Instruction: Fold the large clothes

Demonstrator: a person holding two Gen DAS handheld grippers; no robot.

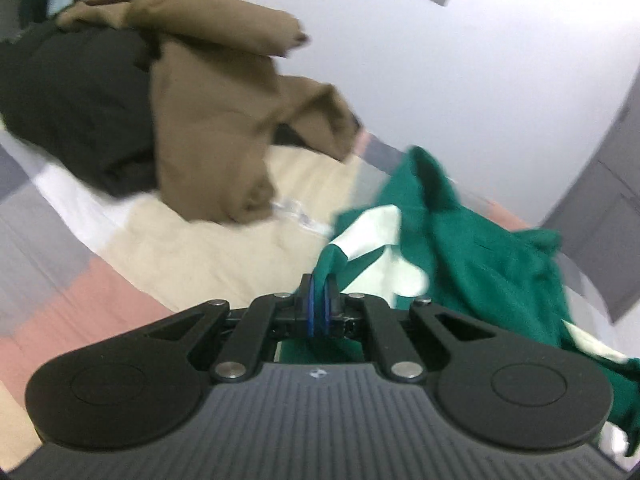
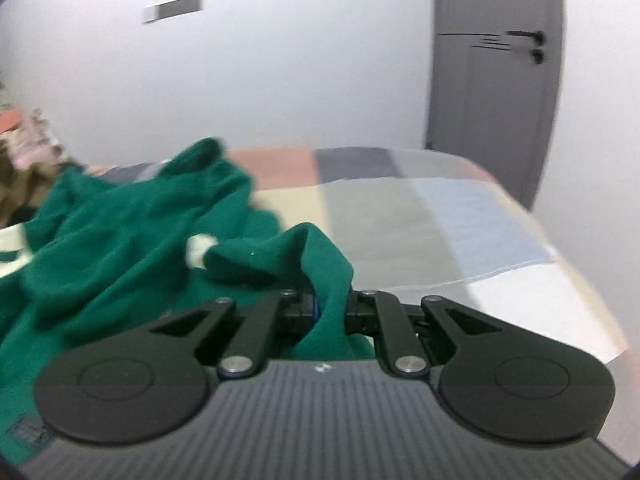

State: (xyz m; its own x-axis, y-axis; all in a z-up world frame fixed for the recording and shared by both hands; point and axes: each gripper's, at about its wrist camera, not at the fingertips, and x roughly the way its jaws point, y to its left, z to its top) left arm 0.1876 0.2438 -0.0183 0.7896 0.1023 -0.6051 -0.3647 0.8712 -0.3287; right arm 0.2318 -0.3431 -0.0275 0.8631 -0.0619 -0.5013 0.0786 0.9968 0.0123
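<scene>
my left gripper (image 1: 319, 300) pinched on green garment (image 1: 472, 248) edge | my right gripper (image 2: 329, 304) clamped on another bunched fold | garment crumpled on patchwork bedspread (image 2: 400, 216) | judgement: lift both evenly, draw apart, spread flat | brown garment (image 1: 216, 120) heaped beyond

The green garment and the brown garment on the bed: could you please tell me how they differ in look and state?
The green garment has white patches and is pinched by the left gripper and the right gripper; the brown garment is plain and no gripper touches it. The brown one lies partly over a black garment; the green one lies straight on the bedspread. Both are crumpled and unfolded.
</scene>
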